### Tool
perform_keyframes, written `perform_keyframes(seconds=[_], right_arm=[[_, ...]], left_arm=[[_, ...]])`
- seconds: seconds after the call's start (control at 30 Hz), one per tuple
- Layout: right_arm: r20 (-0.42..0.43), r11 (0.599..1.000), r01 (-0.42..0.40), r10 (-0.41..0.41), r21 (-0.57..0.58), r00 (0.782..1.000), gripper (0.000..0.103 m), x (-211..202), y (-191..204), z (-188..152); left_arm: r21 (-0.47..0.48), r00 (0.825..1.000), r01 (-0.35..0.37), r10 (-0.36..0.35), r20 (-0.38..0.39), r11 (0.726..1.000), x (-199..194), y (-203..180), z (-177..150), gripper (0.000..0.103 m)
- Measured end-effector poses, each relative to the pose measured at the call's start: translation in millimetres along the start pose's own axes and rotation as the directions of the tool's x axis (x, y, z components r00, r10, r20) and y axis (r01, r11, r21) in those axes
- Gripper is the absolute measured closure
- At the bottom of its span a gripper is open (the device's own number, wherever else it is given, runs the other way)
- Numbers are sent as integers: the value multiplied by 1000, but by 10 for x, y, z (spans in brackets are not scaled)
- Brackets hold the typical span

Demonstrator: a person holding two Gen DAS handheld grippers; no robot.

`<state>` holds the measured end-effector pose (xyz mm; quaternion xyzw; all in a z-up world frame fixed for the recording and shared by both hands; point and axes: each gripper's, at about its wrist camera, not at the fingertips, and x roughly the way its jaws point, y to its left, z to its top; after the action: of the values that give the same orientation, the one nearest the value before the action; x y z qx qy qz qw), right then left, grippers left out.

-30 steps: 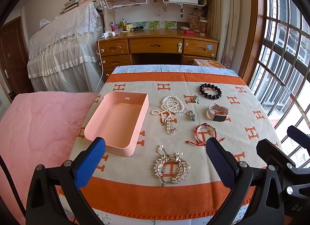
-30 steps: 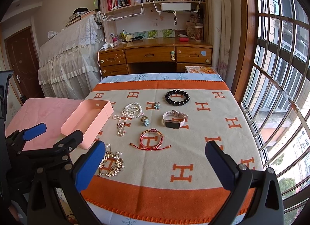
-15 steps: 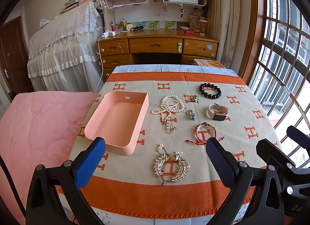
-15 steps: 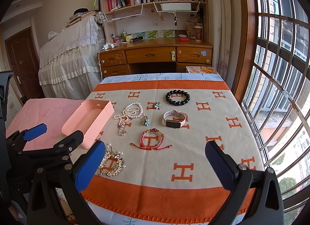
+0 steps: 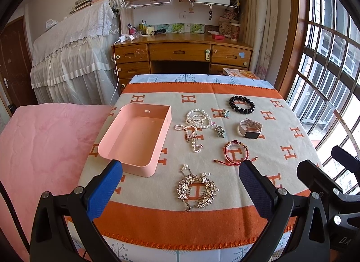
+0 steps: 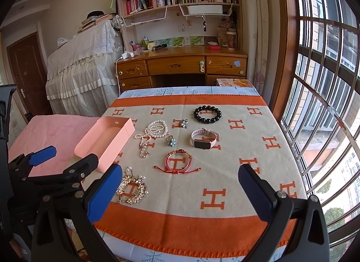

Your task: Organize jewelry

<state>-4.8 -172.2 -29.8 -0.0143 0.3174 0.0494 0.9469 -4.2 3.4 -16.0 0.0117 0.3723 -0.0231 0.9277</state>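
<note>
Both grippers hover at the near edge of the counter [image 5: 292, 113], nothing picked yet, every piece laid out on the orange-and-cream cloth. The left gripper [image 5: 180, 185] has its blue fingers [image 5: 105, 185] spread wide, holding nothing; the right gripper [image 6: 180, 185] shows the same, fingers wide apart with no load. The pink tray [image 5: 135, 135] sits to the left of the spread, open and bare inside, its long axis running away from the near edge. Straight ahead of the left gripper, almost framed between its fingers, lies the gold rhinestone hair comb [image 5: 198, 191], the nearest piece of all, just off the tray's near right corner. From the right wrist view that comb [image 6: 132, 188] sits off by the left finger, so the left hand looks the better placed for it. The right gripper faces the red cord bracelet [image 6: 177, 162] instead, its loose cord ends running left to right across the cloth. Beyond lie the pearl necklace [image 5: 195, 122], the pink-strapped watch [image 5: 249, 128] and the black bead bracelet [image 5: 241, 104], well apart from both sets of fingers. My read: the comb goes first, a short drop forward for the left, then a carry left into the tray.
</note>
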Motion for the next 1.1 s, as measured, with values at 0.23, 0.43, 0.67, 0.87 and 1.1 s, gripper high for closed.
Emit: perform_keyframes(seconds=[0.23, 0.43, 0.67, 0.87, 1.1], right_arm=[[-9, 1000, 1, -1, 10, 1000, 0, 36, -4, -12], [-59, 997, -30, 34, 70, 998, 0, 160, -243, -24], [-126, 995, -45, 57, 90, 990, 3, 433, -381, -31], [-235, 992, -108, 122, 73, 964, 18, 816, -400, -68], [-379, 984, -171, 178, 51, 908, 45, 1411, -360, -121]], left_arm=[[-5, 1000, -16, 16, -14, 1000, -8, 153, 9, 1], [-35, 995, -53, 50, -82, 998, 139, 435, 5, 1], [-75, 985, -64, 50, -166, 995, 349, 701, -91, 1], [-20, 962, -4, -2, -272, 1000, 616, 557, -322, 1], [63, 946, 49, -26, -324, 997, 866, 274, -424, 6]])
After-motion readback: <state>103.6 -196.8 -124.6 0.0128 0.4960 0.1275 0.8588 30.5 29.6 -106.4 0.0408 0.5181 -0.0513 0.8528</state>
